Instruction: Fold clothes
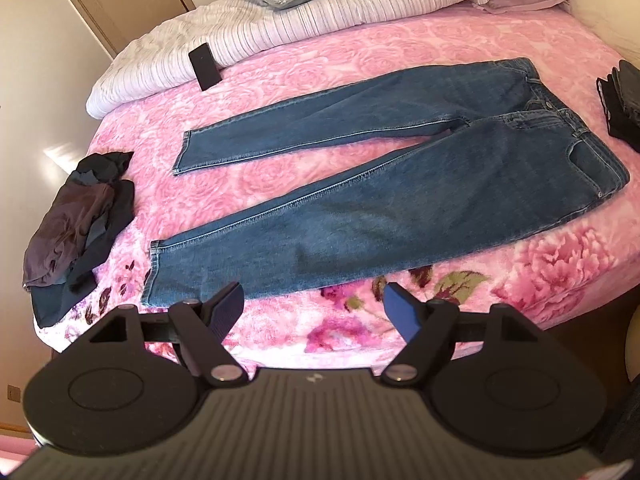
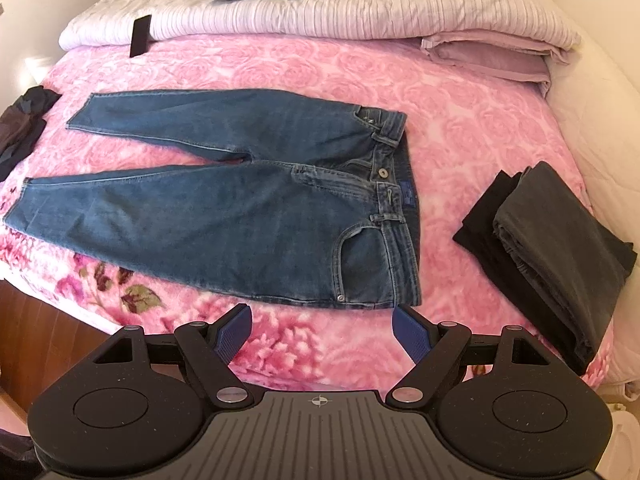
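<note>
A pair of blue jeans (image 1: 400,200) lies flat and unfolded on the pink floral bedspread (image 1: 340,64), legs to the left, waistband to the right. It also shows in the right wrist view (image 2: 248,208). My left gripper (image 1: 314,294) is open and empty, just in front of the near leg's lower part. My right gripper (image 2: 322,314) is open and empty, just in front of the near hip and waistband corner. Neither gripper touches the jeans.
A crumpled pile of dark clothes (image 1: 76,224) lies at the bed's left edge. A folded stack of dark garments (image 2: 548,248) lies at the right. A black phone-like object (image 1: 205,66) leans on the rolled white duvet (image 1: 320,12) behind; pillows beyond.
</note>
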Demonstrator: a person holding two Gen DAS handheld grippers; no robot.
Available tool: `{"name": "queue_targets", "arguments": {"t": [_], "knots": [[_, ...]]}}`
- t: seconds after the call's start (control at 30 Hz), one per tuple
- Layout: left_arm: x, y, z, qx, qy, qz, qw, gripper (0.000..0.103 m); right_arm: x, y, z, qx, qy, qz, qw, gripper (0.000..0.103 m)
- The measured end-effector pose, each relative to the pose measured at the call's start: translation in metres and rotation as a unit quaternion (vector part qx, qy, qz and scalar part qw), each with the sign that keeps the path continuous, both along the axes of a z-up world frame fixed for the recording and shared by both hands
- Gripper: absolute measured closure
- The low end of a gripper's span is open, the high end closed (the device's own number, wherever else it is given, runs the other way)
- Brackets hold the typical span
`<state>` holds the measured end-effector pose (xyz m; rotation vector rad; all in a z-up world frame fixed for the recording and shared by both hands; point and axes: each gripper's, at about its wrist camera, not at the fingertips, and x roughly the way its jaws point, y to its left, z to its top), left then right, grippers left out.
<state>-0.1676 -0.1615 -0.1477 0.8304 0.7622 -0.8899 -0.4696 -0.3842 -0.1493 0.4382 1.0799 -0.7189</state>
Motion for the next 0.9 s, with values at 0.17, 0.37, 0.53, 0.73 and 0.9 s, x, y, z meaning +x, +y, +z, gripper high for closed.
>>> {"name": "queue_targets", "arguments": {"t": [0.17,0.37,0.53,0.73,0.9], "knots": [[-0.007,0.002,0.001,0.000,-0.001,0.000,1.0000,0.029,0.002,0.005,-0.001,0.004,-0.005,0.010,1.000,0.022],[-0.011,0.009,0.001,0.001,-0.003,0.012,0.9999,0.029,0.003,0.005,-0.004,0.008,-0.007,0.021,1.000,0.022],[-0.014,0.018,0.002,0.005,-0.009,0.023,0.9997,0.029,0.006,0.003,-0.007,0.008,-0.008,0.034,0.999,0.022],[-0.026,0.034,-0.005,0.022,-0.061,0.009,0.9979,0.029,0.017,0.004,-0.019,0.000,-0.012,0.074,0.997,0.022],[-0.035,0.054,-0.021,0.053,-0.120,-0.033,0.9908,0.029,0.041,0.015,-0.033,-0.027,0.003,0.140,0.990,0.022]]}}
